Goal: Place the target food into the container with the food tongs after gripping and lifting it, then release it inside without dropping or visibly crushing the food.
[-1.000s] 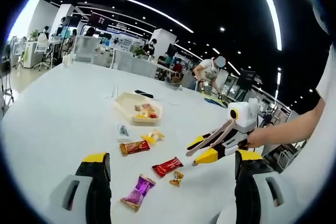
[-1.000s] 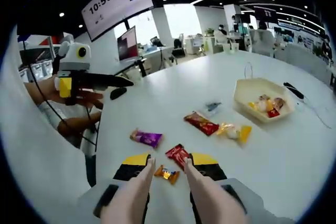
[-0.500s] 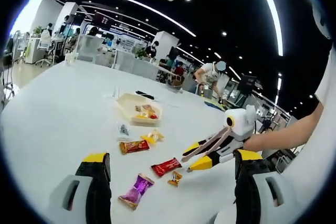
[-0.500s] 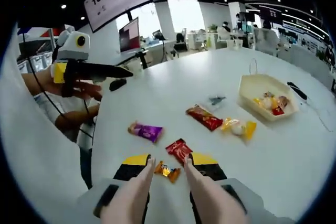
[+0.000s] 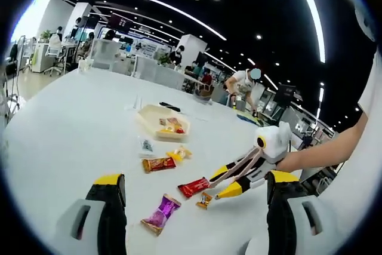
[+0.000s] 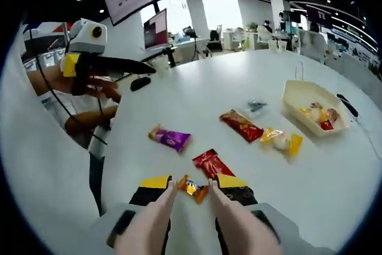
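A small orange-wrapped candy (image 6: 192,189) lies on the white table (image 6: 197,97), between the tips of the pale food tongs (image 6: 172,184). My right gripper (image 6: 192,182) is shut on the tongs, whose arms stand apart on either side of the candy. In the left gripper view the same candy (image 5: 204,200) lies just under the tongs' tips (image 5: 213,190), with the right gripper (image 5: 239,178) low over the table. The cream container (image 5: 146,117) (image 6: 295,97) farther off holds a few candies. My left gripper (image 5: 196,178) is wide open and holds nothing.
Around the orange candy lie a red candy (image 6: 210,162), a purple one (image 6: 170,138), a red-brown bar (image 6: 242,126), a yellow one (image 6: 283,141) and a small clear wrapper (image 6: 256,106). A black cable (image 6: 347,104) lies beyond the container. People sit at desks in the background.
My right gripper has lowered the tongs toward the table, so their tips now sit close beside the orange candy. Both views have shifted slightly; the candies have not moved.
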Motion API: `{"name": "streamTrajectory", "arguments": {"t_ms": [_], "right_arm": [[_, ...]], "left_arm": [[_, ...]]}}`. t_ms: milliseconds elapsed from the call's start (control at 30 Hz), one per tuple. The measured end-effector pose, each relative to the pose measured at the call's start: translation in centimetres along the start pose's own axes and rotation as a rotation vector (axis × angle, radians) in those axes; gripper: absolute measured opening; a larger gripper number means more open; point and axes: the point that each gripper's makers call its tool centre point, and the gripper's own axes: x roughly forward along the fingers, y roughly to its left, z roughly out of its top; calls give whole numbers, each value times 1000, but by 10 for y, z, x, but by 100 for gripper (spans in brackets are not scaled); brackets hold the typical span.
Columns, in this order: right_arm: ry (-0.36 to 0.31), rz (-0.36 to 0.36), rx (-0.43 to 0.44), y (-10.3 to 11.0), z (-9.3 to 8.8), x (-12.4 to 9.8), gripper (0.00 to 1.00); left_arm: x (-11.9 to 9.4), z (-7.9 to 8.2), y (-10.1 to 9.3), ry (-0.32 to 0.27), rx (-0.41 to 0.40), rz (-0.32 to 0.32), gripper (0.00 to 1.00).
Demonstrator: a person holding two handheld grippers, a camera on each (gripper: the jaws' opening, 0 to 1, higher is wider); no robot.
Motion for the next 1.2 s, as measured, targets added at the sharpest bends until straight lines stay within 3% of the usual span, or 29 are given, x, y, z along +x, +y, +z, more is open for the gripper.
{"name": "streamTrajectory", "arguments": {"t_ms": [167, 333, 433, 533, 600, 767, 800, 933, 1067, 1200], "right_arm": [[0, 14, -5, 0, 1, 1, 27], [23, 56, -121, 3, 4, 11, 27], [36, 80, -138, 9, 7, 15, 27], [89, 133, -237, 15, 2, 17, 27], [125, 155, -260, 16, -5, 18, 26], [142, 182, -298, 20, -7, 19, 26], [153, 218, -343, 25, -8, 19, 26], [186, 234, -457, 23, -12, 24, 26], [187, 228, -394, 16, -6, 28, 26], [209, 245, -476, 18, -8, 32, 25]], "left_arm": [[-3, -2, 1, 9, 1, 8, 99], [0, -2, 4, 13, 8, 12, 99], [1, -1, -1, 34, 48, 5, 99], [0, 1, -3, 33, 61, 7, 99], [1, -3, -2, 36, 64, 11, 99], [1, -16, -10, 82, 76, 0, 99], [0, -16, -11, 77, 77, 0, 99], [-3, -19, -10, 67, 58, 11, 99], [-3, -24, -9, 76, 30, 11, 99], [-7, -20, -8, 66, 38, 17, 99]]}}
